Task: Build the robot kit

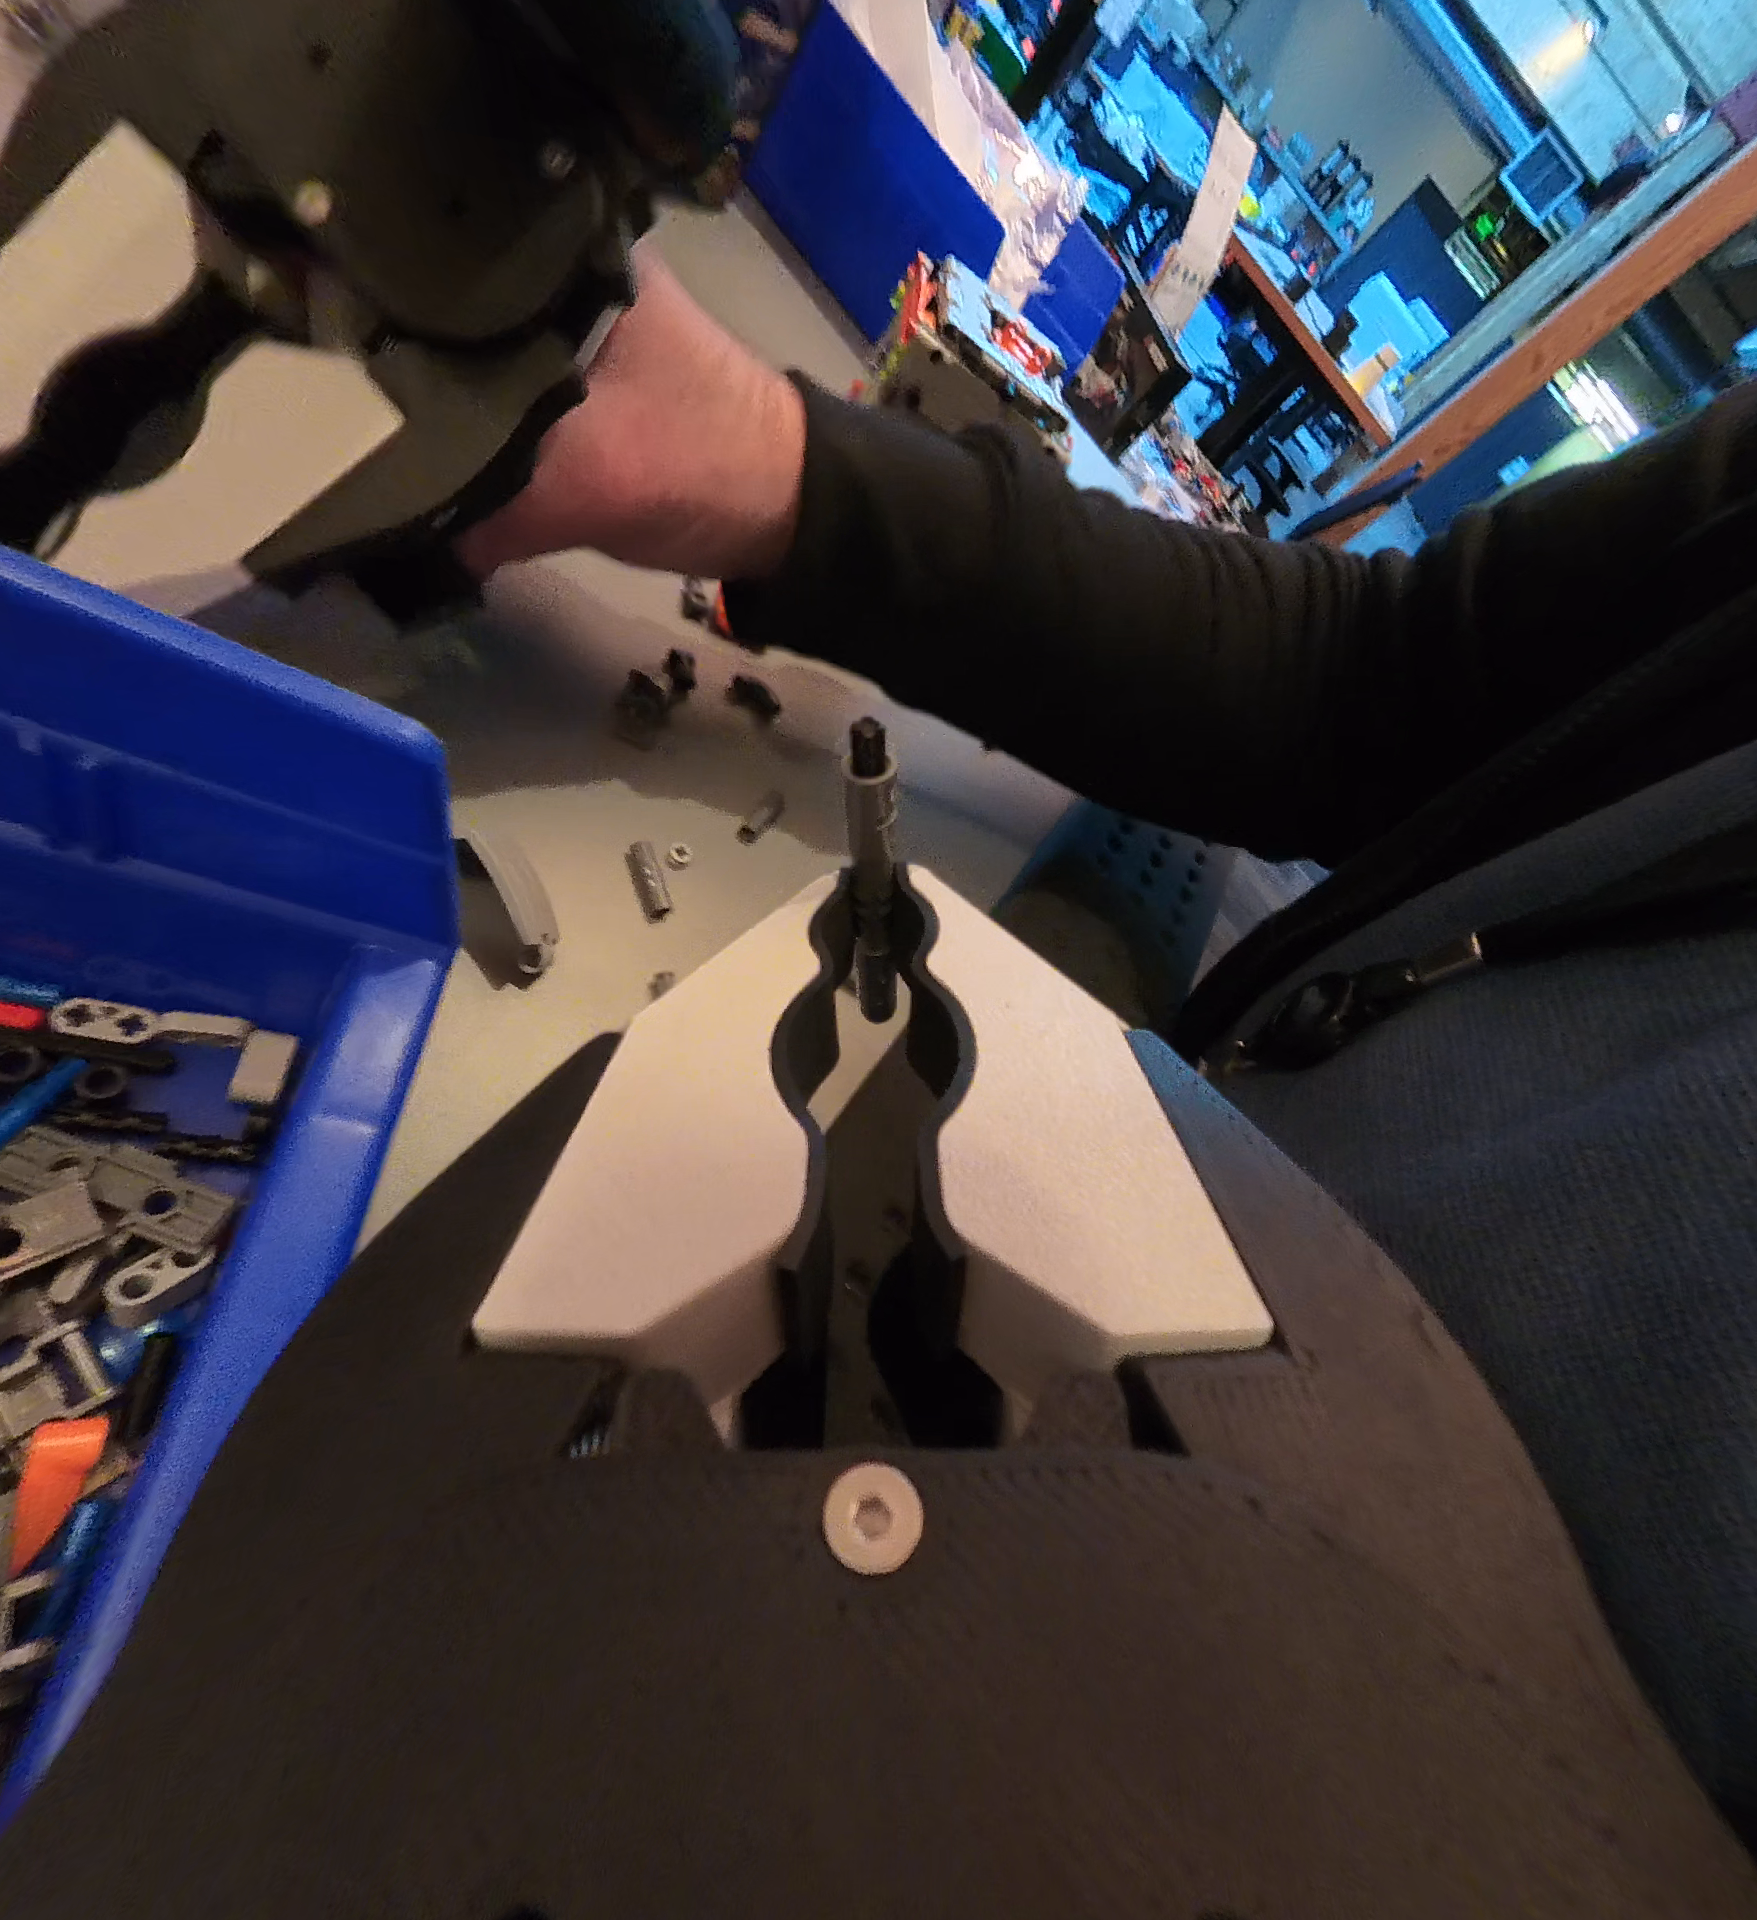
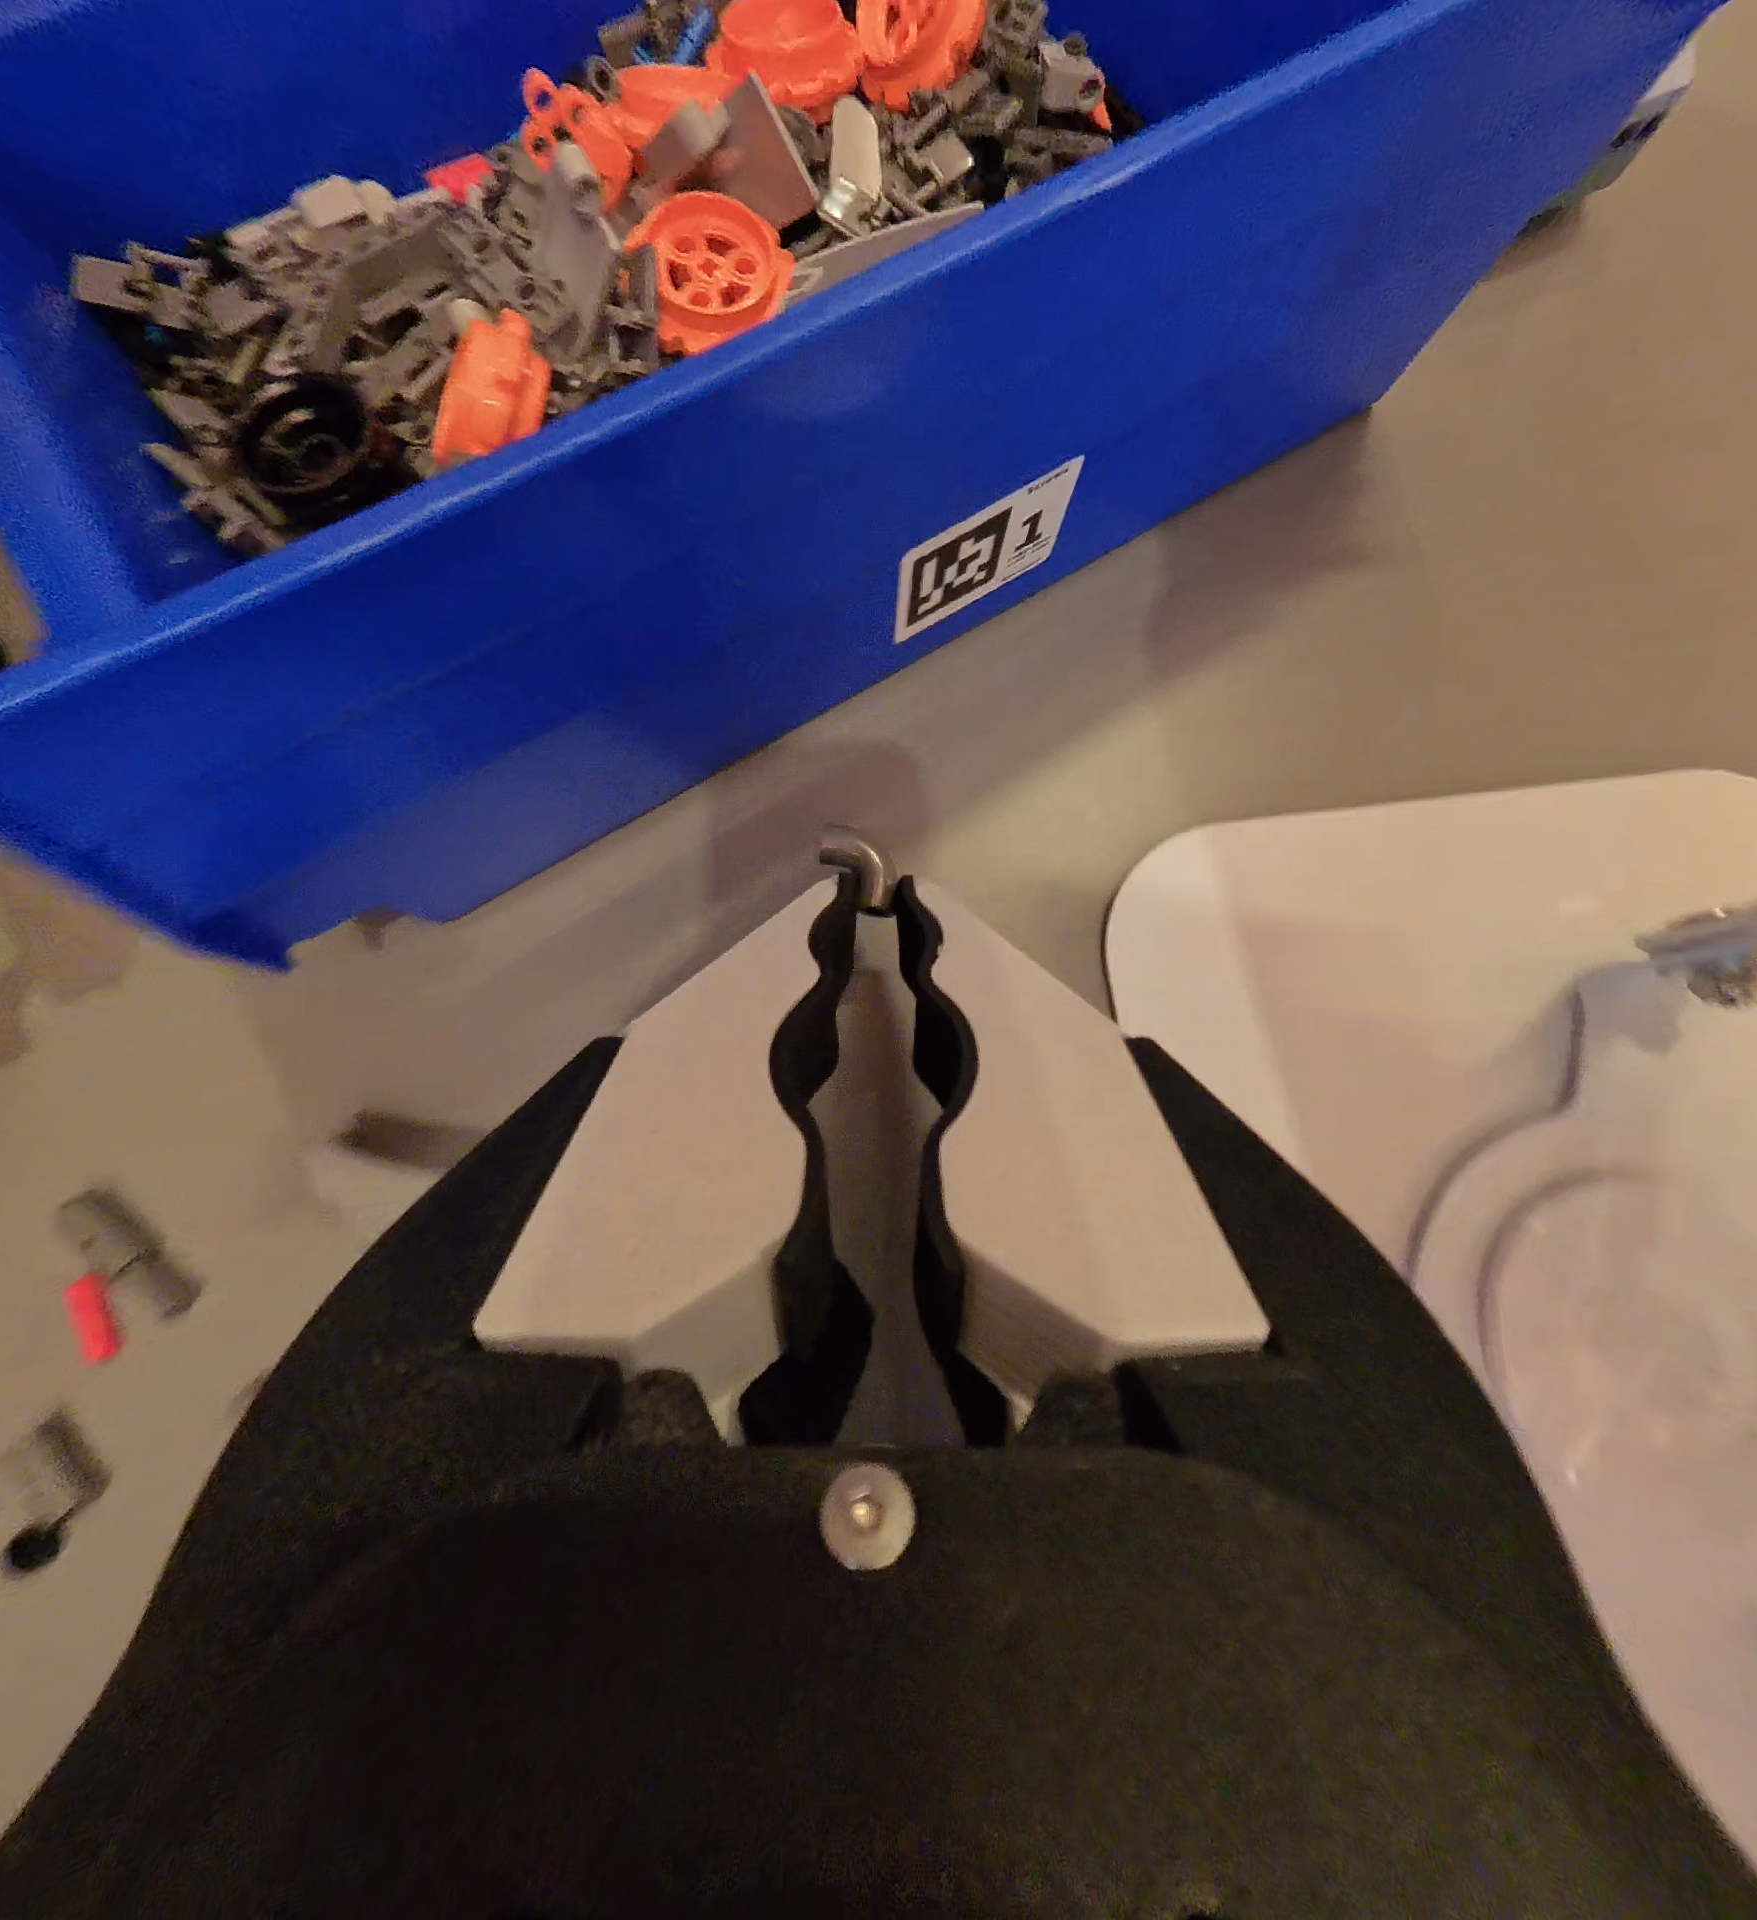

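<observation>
My left gripper (image 1: 872, 914) is shut on a thin black axle (image 1: 870, 940) that sticks out past the fingertips and carries a grey sleeve (image 1: 868, 795) near its far end. My right gripper (image 2: 869, 904) is shut on a small grey bent piece (image 2: 860, 862), pinched at the very tips, just above the table in front of the blue bin (image 2: 645, 582). The right gripper also shows in the left wrist view (image 1: 1, 488), held by a hand (image 1: 666, 436) with a dark sleeve.
A blue bin (image 1: 230, 790) of grey, black and orange parts stands at the left. Small loose parts (image 1: 650, 878) lie on the grey table. A white tray (image 2: 1476, 1091) with a grey part (image 2: 1726, 951) lies at the right. Loose pieces (image 2: 115, 1268) lie at the left. My hands' fingertips stand some 20 centimeters from each other.
</observation>
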A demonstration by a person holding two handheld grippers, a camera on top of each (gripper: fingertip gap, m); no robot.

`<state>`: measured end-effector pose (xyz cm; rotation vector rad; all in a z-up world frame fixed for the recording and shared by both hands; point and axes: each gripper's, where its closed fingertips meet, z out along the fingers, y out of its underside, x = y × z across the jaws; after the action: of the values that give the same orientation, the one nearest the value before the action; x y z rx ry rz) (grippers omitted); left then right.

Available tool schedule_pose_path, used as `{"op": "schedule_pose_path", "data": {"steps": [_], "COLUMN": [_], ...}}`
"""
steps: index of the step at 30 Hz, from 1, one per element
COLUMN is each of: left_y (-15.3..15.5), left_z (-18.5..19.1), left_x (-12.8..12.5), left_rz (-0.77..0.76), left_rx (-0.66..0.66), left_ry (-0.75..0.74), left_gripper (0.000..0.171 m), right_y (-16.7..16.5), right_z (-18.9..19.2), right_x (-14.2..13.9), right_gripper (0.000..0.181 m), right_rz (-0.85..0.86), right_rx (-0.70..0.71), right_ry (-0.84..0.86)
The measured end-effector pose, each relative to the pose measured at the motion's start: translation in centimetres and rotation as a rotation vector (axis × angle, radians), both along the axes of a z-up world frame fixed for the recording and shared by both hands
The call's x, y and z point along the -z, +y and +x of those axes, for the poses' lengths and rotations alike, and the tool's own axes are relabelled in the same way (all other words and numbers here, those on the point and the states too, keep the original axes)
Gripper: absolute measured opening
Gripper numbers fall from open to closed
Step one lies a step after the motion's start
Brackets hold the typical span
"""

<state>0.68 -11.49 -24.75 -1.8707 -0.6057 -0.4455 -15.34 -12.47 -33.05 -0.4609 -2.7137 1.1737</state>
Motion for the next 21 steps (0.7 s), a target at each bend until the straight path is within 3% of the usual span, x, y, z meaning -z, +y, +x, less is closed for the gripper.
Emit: {"op": "schedule_pose_path", "data": {"steps": [5,9,14,21], "left_y": [1.2,1.8,2.8,3.7], "left_z": [2.6,4.5,5.7,6.9], "left_x": [1.8,3.2,4.9,6.8], "left_rz": [-0.077,-0.16,-0.185,-0.209], "left_rx": [0.103,0.165,0.216,0.253], "left_ry": [-0.105,-0.193,-0.261,-0.282], "left_gripper": [0.003,0.003,0.003,0.003], "right_y": [4.2,5.3,5.1,5.4], "right_z": [4.8,10.5,15.4,17.5], "right_x": [-3.6,-6.7,-7.2,-5.0], "right_gripper": [0.005,0.004,0.004,0.004], "right_rz": [0.021,0.019,0.066,0.147], "right_rx": [-0.019,-0.143,-0.253,-0.309], "right_ry": [0.069,0.159,0.242,0.314]}}
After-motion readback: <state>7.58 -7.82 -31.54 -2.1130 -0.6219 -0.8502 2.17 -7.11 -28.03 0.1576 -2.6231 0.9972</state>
